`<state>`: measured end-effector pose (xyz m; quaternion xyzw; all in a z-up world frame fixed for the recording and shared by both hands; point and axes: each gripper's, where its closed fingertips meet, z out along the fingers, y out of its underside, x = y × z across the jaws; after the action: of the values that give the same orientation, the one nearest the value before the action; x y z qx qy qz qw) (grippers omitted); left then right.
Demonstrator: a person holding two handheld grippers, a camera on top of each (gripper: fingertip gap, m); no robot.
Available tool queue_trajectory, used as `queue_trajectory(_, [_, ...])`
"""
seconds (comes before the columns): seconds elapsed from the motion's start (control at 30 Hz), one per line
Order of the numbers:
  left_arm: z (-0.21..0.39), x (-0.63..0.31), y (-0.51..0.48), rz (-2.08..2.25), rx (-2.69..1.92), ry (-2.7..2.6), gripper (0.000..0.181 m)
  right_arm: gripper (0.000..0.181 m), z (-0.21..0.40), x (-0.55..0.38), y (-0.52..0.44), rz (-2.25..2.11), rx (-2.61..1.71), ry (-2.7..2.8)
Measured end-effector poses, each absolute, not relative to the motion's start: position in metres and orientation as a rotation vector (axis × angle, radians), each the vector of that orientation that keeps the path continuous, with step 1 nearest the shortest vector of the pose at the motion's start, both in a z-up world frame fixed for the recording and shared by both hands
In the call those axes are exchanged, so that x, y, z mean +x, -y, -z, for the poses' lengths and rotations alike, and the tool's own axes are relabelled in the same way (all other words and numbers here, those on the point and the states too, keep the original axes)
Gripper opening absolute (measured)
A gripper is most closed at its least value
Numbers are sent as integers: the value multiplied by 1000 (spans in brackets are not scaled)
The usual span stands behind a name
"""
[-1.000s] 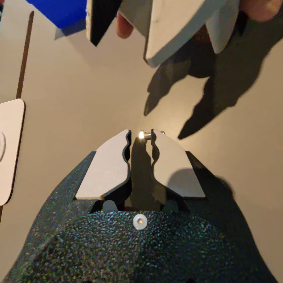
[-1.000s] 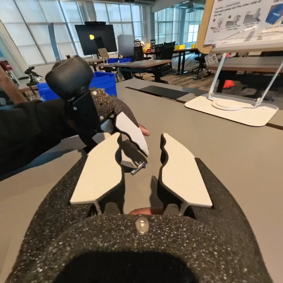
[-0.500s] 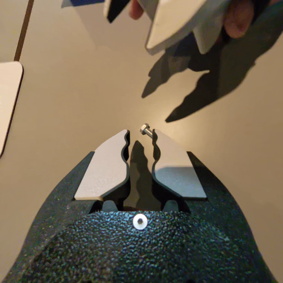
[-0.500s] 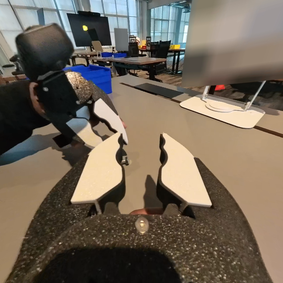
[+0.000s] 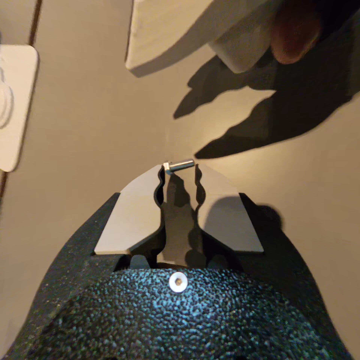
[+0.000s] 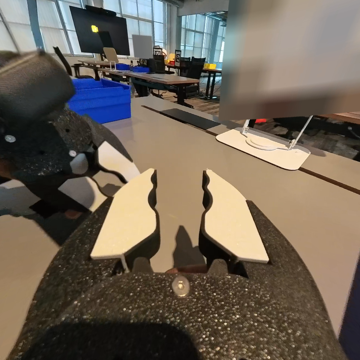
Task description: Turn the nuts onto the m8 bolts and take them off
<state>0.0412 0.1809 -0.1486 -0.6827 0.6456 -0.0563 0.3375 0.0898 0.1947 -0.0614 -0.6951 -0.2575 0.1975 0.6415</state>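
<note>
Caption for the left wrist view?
Left gripper open over a lone bolt on the table, right gripper overhead.

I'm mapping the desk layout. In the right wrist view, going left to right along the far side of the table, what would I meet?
Blue bins → black mat → white stand base, all on the grey table.

Left gripper [image 5: 179,165] fingers slightly parted (tips low); right gripper [image 6: 179,171] spread wide.
</note>
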Motion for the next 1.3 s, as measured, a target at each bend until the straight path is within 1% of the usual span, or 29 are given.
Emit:
queue_trajectory(0.07, [139, 37, -192, 43, -1673, -1735, 32, 45, 61, 91, -195, -454, -1584, 582])
queue_trajectory(0.17, [140, 33, -202, -34, -1428, -1978, 33, 45, 61, 90, -194, -460, -1584, 584])
queue_trajectory(0.23, [147, 32, -204, 56, -1351, -2109, 30, 45, 61, 89, -194, -461, -1583, 589])
queue_trajectory(0.37, [149, 41, -199, 357, -1309, -2207, 26, 45, 59, 90, -193, -458, -1576, 590])
queue_trajectory(0.5, [160, 43, -195, 424, -1306, -2299, 23, 45, 58, 92, -194, -463, -1577, 588])
queue_trajectory(0.53, [163, 43, -194, 426, -1307, -2303, 17, 45, 58, 92, -194, -464, -1578, 590])
queue_trajectory(0.67, [163, 51, -193, 429, -1350, -2208, 14, 45, 58, 91, -194, -476, -1578, 588])
queue_trajectory(0.73, [163, 53, -195, 421, -1467, -2091, 13, 45, 57, 90, -193, -477, -1575, 590])
queue_trajectory(0.8, [157, 57, -203, 426, -1585, -1867, 13, 45, 55, 91, -193, -460, -1563, 598])
queue_trajectory(0.9, [126, 59, -221, 526, -1662, -1401, 13, 45, 49, 94, -192, -426, -1526, 612])
queue_trajectory(1.03, [81, 49, -223, 468, -1478, -1131, 13, 46, 31, 90, -183, -553, -1447, 583])
queue_trajectory(1.2, [66, 49, -203, 446, -1356, -1095, 13, 48, 23, 81, -172, -699, -1383, 592])
queue_trajectory(1.3, [61, 51, -196, 467, -1316, -1095, 13, 45, 27, 75, -168, -723, -1386, 629])
